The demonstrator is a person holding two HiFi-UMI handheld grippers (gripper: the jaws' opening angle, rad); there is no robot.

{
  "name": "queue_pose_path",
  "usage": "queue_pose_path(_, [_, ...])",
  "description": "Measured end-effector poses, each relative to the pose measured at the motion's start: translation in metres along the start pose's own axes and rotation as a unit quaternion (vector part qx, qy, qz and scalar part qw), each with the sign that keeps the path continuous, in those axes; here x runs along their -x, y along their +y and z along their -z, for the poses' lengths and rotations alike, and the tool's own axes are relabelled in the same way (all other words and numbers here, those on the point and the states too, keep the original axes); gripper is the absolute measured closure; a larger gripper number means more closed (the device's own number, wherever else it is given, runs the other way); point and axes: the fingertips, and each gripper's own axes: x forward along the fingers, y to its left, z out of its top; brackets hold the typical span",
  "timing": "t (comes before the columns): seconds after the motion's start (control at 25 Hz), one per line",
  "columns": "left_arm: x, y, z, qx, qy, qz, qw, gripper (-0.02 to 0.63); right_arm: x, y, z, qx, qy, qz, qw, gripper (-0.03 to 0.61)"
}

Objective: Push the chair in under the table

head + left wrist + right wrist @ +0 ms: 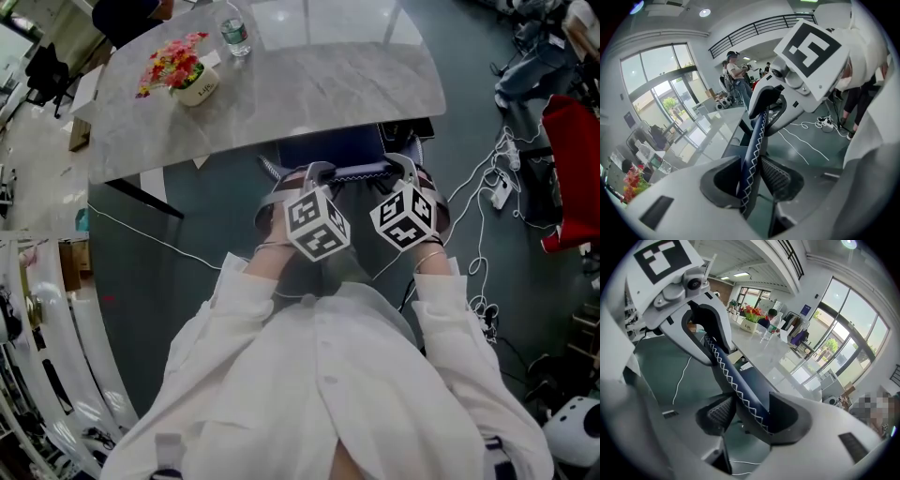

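The chair (330,150) has a dark blue seat that reaches under the grey marble table (309,89). Its back rail (361,173), dark blue with white zigzag stitching, runs between both grippers. My left gripper (309,174) stands over the rail's left end, and in the left gripper view the rail (757,136) sits pinched between its pads (752,178). My right gripper (403,169) straddles the right end. There the rail (736,380) leans on one jaw while the ribbed pad (719,412) stands just off it, so that gripper (747,416) is open around it.
On the table's far left stand a pot of flowers (183,70) and a water bottle (234,33). White cables (487,187) trail over the dark floor to the right, beside a red object (572,159). People stand far off (733,70).
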Motion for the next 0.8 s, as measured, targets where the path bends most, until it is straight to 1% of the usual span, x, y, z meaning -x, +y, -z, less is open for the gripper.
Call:
queue_pose_path(0.08, [0.0,-0.001,0.0,-0.002,0.0,-0.008,1.0,0.494,0.001,0.001,0.001,0.001,0.005,0.006,1.0,0.376])
queue_pose_path(0.16, [0.001,-0.002,0.001,0.007,-0.002,-0.011,0.9999,0.485,0.002,0.003,0.001,0.001,0.01,0.013,1.0,0.371])
queue_pose_path(0.28, [0.007,-0.005,0.0,0.032,-0.009,-0.007,0.9994,0.431,0.005,0.006,0.0,0.0,0.012,0.014,1.0,0.361])
queue_pose_path(0.44, [0.026,-0.01,-0.012,0.029,-0.027,-0.02,0.999,0.405,0.024,0.012,-0.006,-0.016,-0.008,0.011,1.0,0.354])
queue_pose_path(0.48, [0.031,-0.012,-0.013,0.038,-0.033,-0.02,0.9985,0.402,0.029,0.015,-0.007,-0.016,-0.012,0.013,1.0,0.354])
queue_pose_path(0.64, [0.052,-0.022,-0.009,0.102,-0.057,-0.005,0.9931,0.402,0.05,0.032,-0.01,-0.026,-0.027,0.02,0.999,0.354])
queue_pose_path(0.8, [0.081,-0.031,0.002,0.142,-0.074,-0.002,0.9871,0.402,0.076,0.051,-0.015,-0.052,-0.046,0.025,0.997,0.355])
